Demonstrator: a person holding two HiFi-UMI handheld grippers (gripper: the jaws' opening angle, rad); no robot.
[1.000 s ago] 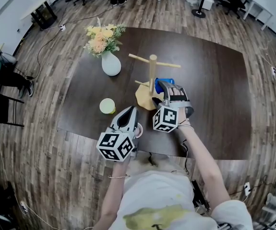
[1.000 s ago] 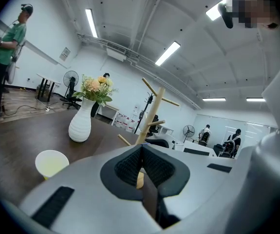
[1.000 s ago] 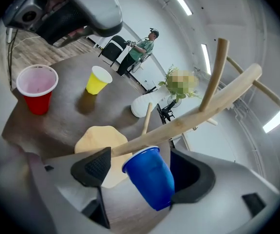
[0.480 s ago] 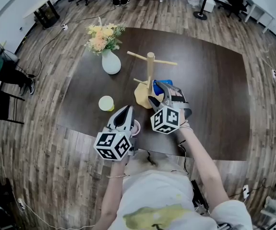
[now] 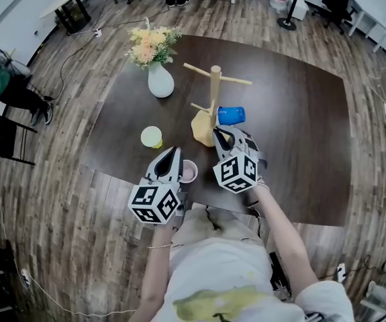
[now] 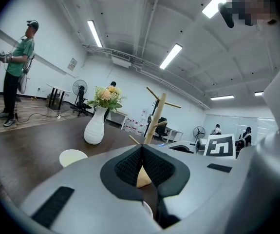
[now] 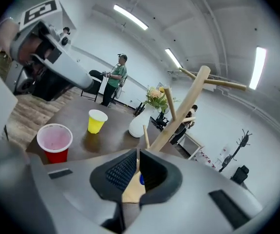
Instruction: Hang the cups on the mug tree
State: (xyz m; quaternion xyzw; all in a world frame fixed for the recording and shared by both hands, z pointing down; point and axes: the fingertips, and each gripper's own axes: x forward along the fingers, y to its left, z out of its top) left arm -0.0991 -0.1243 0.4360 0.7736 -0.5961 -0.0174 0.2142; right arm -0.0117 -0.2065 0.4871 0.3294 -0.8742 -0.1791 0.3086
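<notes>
Head view: we see the blue cup (image 5: pixel 231 115) seemingly hung on the mug tree (image 5: pixel 215 92) (one done), and the red cup (image 5: pixel 189 172) just beside the left gripper (image 5: pixel 172 154). Left gripper view: its jaws are together, empty. Right gripper view: the right gripper (image 7: pixel 137 152) has just been closing its jaws on nothing. Next, we judge, comes opening around the red cup.

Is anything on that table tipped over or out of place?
Only the blue cup lies sideways, apparently slipped onto a peg of the mug tree; nothing looks spilled. The yellow cup, red cup and vase stand upright.

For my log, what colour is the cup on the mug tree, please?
The cup is blue; head view shows it best.
</notes>
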